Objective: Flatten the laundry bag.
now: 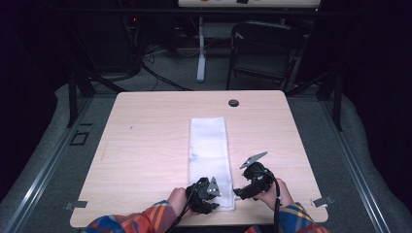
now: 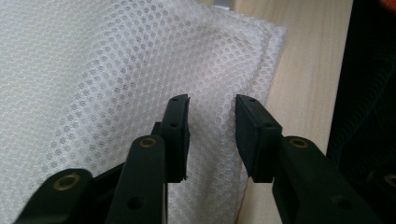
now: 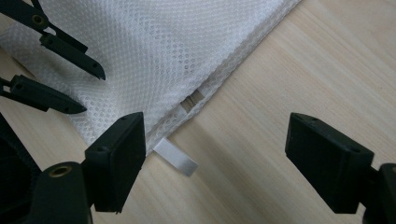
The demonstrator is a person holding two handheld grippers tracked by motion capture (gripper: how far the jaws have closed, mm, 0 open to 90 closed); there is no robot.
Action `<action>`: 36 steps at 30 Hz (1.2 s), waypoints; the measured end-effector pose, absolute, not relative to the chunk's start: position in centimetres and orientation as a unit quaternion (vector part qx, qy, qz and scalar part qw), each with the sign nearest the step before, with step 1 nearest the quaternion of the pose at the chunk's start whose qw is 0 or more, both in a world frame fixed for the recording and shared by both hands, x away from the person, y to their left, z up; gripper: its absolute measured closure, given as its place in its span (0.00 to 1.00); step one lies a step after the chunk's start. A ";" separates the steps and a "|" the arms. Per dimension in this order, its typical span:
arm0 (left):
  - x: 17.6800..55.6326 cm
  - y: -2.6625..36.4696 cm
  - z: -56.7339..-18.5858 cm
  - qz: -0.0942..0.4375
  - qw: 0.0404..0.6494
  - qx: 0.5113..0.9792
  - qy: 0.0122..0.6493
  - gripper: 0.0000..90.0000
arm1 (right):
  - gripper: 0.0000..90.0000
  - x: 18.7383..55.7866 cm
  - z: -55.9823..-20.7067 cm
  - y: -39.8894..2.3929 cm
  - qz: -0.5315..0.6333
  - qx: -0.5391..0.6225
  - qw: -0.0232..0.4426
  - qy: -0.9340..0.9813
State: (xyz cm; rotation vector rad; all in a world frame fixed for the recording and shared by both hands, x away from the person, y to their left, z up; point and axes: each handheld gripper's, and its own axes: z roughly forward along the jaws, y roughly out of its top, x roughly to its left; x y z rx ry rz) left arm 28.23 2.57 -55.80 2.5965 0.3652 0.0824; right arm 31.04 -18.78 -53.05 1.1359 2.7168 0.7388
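My two hand-held grippers, the left gripper (image 1: 210,190) and the right gripper (image 1: 246,187), are matte black, each topped by a grey three-cornered plate. A black cable trails from each toward me. Their flat rectangular jaw pads (image 2: 178,135) sit on black links with brass-ringed pivot holes. My sleeves (image 1: 145,221) are plaid in orange, blue and red.

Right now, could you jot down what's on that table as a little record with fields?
surface: light wooden table
item: folded white mesh cloth, lying flat, long side running away from the person
label: small white tag sticking out at the cloth's edge
left gripper: at the near end, jaws astride the mesh, gap visible
right gripper: jaws wide, beside the cloth's near right corner
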 end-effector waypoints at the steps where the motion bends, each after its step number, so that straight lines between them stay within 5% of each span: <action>1: 28.3 2.6 -55.8 0.031 0.257 0.957 0.135 0.77 | 0.22 31.0 -53.1 -18.8 0.242 0.374 0.053 0.894; 11: 28.8 2.9 -55.9 0.030 0.262 0.954 0.144 0.93 | 0.29 31.0 -53.2 -18.5 0.238 0.373 0.055 0.895; 19: 29.2 3.2 -55.6 0.014 0.274 0.949 0.155 0.96 | 0.83 30.7 -53.5 -17.7 0.228 0.344 0.044 0.910; 23: 29.2 3.3 -55.3 0.012 0.283 0.946 0.157 0.96 | 0.99 30.4 -53.7 -16.8 0.236 0.323 0.032 0.916; 36: 29.3 3.7 -54.6 0.020 0.294 0.941 0.164 0.97 | 1.00 30.3 -55.0 -15.2 0.223 0.320 0.029 0.920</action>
